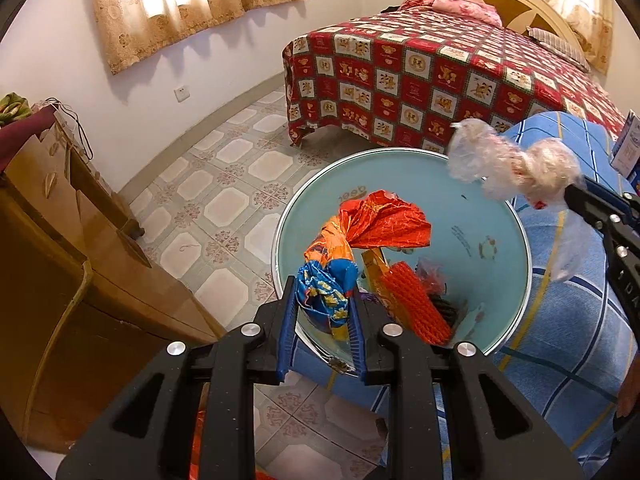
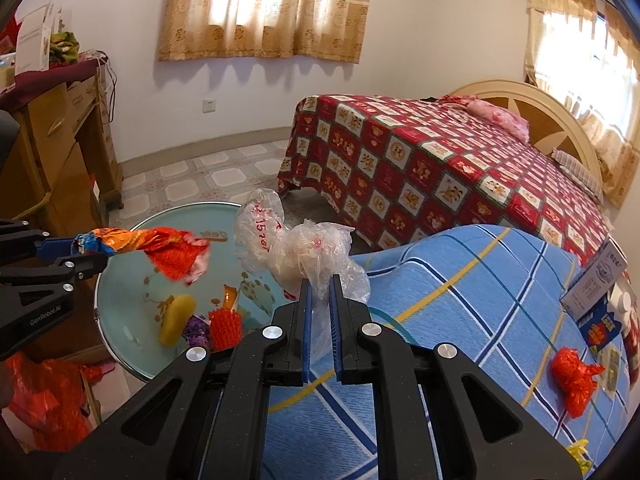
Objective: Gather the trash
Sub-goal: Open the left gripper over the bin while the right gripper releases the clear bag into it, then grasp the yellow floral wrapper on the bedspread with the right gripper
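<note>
Crumpled foil wrapper [image 1: 362, 236], orange-red with a blue and yellow printed end, pinched between the blue pads of the left gripper [image 1: 324, 312], jaws narrowed onto its blue end, the rest sticking out above the open mouth of a pale turquoise bin [image 1: 516, 240]. Clear crinkled plastic bag [image 2: 304, 256] with red print, clamped in the right gripper [image 2: 319, 300], jaws closed almost fully on a thin fold, the bulk bulging out past the fingertips just beside the bin's rim. Inside the bin, an orange ribbed piece [image 1: 420, 308], a yellow item [image 2: 176, 318], a purple scrap [image 2: 196, 330] and other wrappers not clearly told apart. Bin standing on the tiled floor [image 1: 224, 208], right against a bed with a blue checked sheet [image 2: 460, 300]. On that sheet, well apart from the bin, a knotted red plastic bag [image 2: 574, 376], a small box with printed text [image 2: 596, 284] and a yellow scrap [image 2: 578, 450] near the lower edge. Beyond, a second bed under a red patterned cover [image 2: 420, 168] with a pink pillow [image 2: 498, 116] at a cream headboard [image 2: 560, 120]. To the left, a wooden cabinet [image 1: 80, 280] with a maroon cloth [image 2: 52, 74] on top; beside the bin in the right wrist view, an orange plastic bag [image 2: 44, 396] on the floor. Gold-patterned curtains [image 2: 264, 4] across the windows.
</note>
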The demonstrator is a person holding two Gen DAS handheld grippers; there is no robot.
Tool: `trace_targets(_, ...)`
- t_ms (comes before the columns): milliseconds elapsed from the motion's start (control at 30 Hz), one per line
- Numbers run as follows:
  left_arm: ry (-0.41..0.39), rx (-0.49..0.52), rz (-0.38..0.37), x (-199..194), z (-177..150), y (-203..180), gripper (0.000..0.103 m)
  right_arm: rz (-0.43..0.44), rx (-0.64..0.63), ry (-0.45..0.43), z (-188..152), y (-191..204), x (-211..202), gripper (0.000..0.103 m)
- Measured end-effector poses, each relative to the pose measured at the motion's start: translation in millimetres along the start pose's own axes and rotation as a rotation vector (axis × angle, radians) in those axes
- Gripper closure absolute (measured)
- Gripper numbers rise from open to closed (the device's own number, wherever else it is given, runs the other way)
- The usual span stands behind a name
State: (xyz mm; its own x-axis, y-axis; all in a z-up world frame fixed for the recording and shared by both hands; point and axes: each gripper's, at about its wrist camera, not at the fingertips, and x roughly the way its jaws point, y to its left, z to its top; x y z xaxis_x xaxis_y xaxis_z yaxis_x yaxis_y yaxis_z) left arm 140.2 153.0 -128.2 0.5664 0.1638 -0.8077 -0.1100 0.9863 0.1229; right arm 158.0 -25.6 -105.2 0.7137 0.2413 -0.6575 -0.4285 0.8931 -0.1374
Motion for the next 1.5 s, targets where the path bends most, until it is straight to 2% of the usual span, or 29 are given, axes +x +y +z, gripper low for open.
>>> trace_targets(33, 0.001, -0.004, -0.005, -0.6, -0.7, -0.8, 0.075, 0.018, -0.006, 0.005, 0.1, 2.2, 1.7, 0.091)
trace_targets(67, 0.001, -0.010, -0.010, -0.6, -0.5, -1.7, 0.071, 0.026, -0.007, 0.003, 0.0, 3.4, 1.9, 0.085)
trace_targets(100, -0.002, -0.013, -0.010, -1.3, -1.1, -1.9, 0.060, 0.026, -0.007, 0.002, -1.3, 4.5, 2.3, 0.079)
trace_targets(133, -0.006, -0.015, -0.009, -1.6, -1.7, -0.6, 0.055, 0.025, -0.004, 0.002, -2.5, 3.8, 2.1, 0.064)
trace_targets(167, -0.009, -0.018, -0.008, -2.2, -1.7, -1.5, 0.054, 0.024, -0.001, 0.004, -3.5, 3.2, 2.0, 0.058)
trace_targets(233, -0.002, -0.027, -0.022, -1.9, -2.1, -1.5, 0.044, 0.023, 0.005, 0.006, -5.0, 3.2, 0.7, 0.058)
trace_targets(367, -0.001, -0.026, -0.031, -2.7, -5.0, -4.9, 0.040, -0.004, 0.034, -0.001, -13.2, -8.6, -15.1, 0.054)
trace_targets(500, 0.009, -0.005, -0.050, -1.6, -11.2, -17.6, 0.033, -0.102, 0.089, -0.010, -35.3, -38.4, -45.3, 0.048)
trace_targets(633, 0.021, 0.045, -0.074, 0.2, -20.7, -36.0, 0.032, -0.313, 0.176, 0.029, -74.2, -91.4, -78.2, 0.042)
trace_targets(733, 0.023, 0.073, -0.084, -0.9, -26.1, -47.3, 0.031, -0.400, 0.256, 0.083, -102.6, -125.0, -89.4, 0.039)
trace_targets(833, 0.020, 0.095, -0.083, -2.3, -29.6, -55.7, 0.030, -0.443, 0.300, 0.139, -123.1, -148.9, -91.5, 0.038)
trace_targets(1033, 0.019, 0.108, -0.079, -3.3, -33.4, -58.8, 0.030, -0.467, 0.356, 0.202, -168.1, -180.6, -113.5, 0.038)
trace_targets(1200, 0.022, 0.108, -0.083, -4.6, -32.7, -59.4, 0.029, -0.538, 0.409, 0.228, -207.1, -203.1, -144.5, 0.036)
trace_targets(1367, 0.013, 0.113, -0.086, -9.3, -33.8, -62.9, 0.029, -0.537, 0.495, 0.188, -232.1, -219.3, -176.5, 0.030)
trace_targets(1500, -0.001, 0.129, -0.087, -15.7, -33.6, -72.4, 0.029, -0.501, 0.545, 0.128, -231.4, -227.1, -183.3, 0.030)
